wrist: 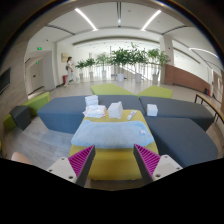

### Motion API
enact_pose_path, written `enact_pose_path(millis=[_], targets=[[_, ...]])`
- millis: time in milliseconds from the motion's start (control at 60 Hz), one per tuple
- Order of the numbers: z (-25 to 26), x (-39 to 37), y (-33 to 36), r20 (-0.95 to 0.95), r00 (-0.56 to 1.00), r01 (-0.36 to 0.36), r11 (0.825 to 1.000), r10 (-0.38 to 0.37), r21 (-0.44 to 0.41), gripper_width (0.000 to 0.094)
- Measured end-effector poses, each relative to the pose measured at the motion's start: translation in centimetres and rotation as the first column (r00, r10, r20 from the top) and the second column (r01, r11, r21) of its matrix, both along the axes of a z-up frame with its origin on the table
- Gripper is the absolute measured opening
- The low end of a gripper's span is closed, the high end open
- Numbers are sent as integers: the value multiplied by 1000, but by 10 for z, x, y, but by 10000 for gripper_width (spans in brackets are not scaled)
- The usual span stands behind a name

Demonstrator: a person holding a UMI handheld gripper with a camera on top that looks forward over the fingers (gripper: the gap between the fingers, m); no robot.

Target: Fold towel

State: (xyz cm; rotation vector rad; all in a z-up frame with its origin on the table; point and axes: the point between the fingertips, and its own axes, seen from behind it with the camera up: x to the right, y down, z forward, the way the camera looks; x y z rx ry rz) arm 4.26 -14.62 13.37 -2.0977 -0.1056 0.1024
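A pale blue-white towel (112, 133) lies spread on a yellow table (113, 163), just beyond my fingers. It covers most of the table's middle, and its near edge lies across the table a little ahead of the fingertips. My gripper (114, 158) is open and empty above the table's near part. Its pink pads (82, 158) stand wide apart, with bare yellow table top between them.
Tissue boxes and small white items (105, 108) stand at the table's far end. Grey sofas (60, 112) flank the table on both sides. Beyond are green plants (125, 57), a person (69, 70) standing at the far left, and an open hall floor.
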Motion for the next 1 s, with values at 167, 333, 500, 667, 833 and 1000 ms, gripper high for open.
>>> enact_pose_path(millis=[167,333,500,667,833,1000], targets=[[0,-17,4,22,999,-39,999,39,1,801],[-4,-71,36,77,991,-108,994,110,-29,793],[-46,-151,85,79,979,-183,980,189,-82,716],[-98,-192,132,171,966,-171,976,193,-132,694],[-153,-198,155,253,946,-152,965,205,-212,456],[-147,-185,163,263,953,-113,982,149,-148,37]])
